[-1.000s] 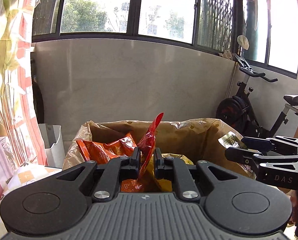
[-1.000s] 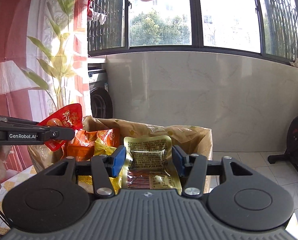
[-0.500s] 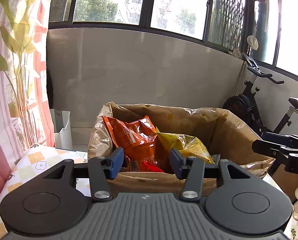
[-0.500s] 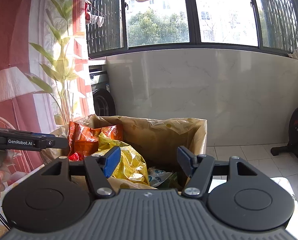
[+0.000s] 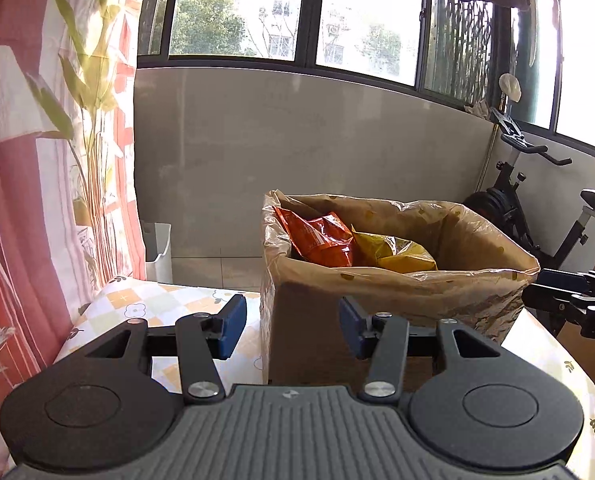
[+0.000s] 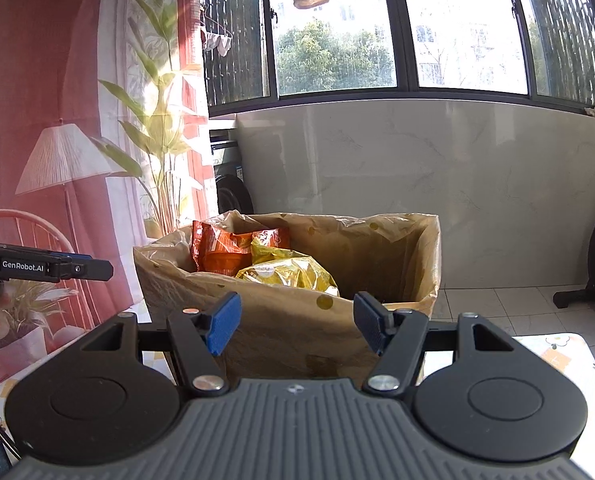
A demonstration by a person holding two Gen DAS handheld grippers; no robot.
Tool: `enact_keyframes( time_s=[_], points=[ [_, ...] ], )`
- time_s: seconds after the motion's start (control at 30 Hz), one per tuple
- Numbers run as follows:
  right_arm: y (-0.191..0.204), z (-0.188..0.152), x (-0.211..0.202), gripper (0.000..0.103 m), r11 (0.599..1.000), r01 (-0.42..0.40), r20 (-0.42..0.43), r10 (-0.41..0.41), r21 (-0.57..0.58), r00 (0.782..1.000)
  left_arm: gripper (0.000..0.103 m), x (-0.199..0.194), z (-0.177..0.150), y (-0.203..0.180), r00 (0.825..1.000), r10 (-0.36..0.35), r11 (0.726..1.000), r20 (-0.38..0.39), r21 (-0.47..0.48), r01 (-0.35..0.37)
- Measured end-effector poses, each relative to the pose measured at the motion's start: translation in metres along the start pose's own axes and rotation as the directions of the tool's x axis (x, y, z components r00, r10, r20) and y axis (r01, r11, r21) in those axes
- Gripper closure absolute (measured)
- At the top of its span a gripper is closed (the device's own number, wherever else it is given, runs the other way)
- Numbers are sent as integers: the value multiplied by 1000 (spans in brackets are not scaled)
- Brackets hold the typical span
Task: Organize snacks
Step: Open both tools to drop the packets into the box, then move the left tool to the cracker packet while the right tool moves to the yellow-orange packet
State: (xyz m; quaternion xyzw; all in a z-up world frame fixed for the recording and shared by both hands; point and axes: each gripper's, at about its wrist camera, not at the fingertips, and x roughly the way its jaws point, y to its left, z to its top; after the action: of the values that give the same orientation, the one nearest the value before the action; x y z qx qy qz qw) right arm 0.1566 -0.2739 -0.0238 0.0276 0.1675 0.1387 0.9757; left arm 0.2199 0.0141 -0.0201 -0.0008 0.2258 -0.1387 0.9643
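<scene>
Checkered table [image 5: 145, 300], lined box [image 5: 377, 292], orange packet [image 5: 321, 240] seemingly upright

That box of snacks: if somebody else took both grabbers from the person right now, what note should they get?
Left gripper: open, empty; its jaws have just been opening.
Right gripper: open, empty; its jaws also just opened wider.
Both sit in front of the lined cardboard box on the patterned table.
Done: orange snack bags and a yellow snack bag lie inside the box.
Left: no other loose snacks show in these views, so look around the table before calling it finished.
</scene>
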Motion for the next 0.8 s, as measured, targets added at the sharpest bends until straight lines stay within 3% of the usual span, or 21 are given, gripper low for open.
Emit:
enact_keyframes(
  time_s=[0.23, 0.43, 0.63, 0.8],
  points=[
    [8, -27, 0, 37, 1000, 11, -35, -11, 17, 999, 49, -17, -31, 23, 999, 14, 1000, -31, -4, -14],
    [14, -61, 5, 37, 997, 37, -99, -31, 62, 995, 49, -21, -74, 49, 992, 17, 999, -123, -43, -22],
    [23, -91, 14, 37, 993, 28, -176, -7, 117, 984, 47, -17, -116, 63, 968, -2, 999, -252, -40, -8],
    [27, -107, 16, 37, 991, 26, -222, 4, 132, 975, 43, -14, -141, 62, 945, -36, 998, -326, 40, 52]
  ],
)
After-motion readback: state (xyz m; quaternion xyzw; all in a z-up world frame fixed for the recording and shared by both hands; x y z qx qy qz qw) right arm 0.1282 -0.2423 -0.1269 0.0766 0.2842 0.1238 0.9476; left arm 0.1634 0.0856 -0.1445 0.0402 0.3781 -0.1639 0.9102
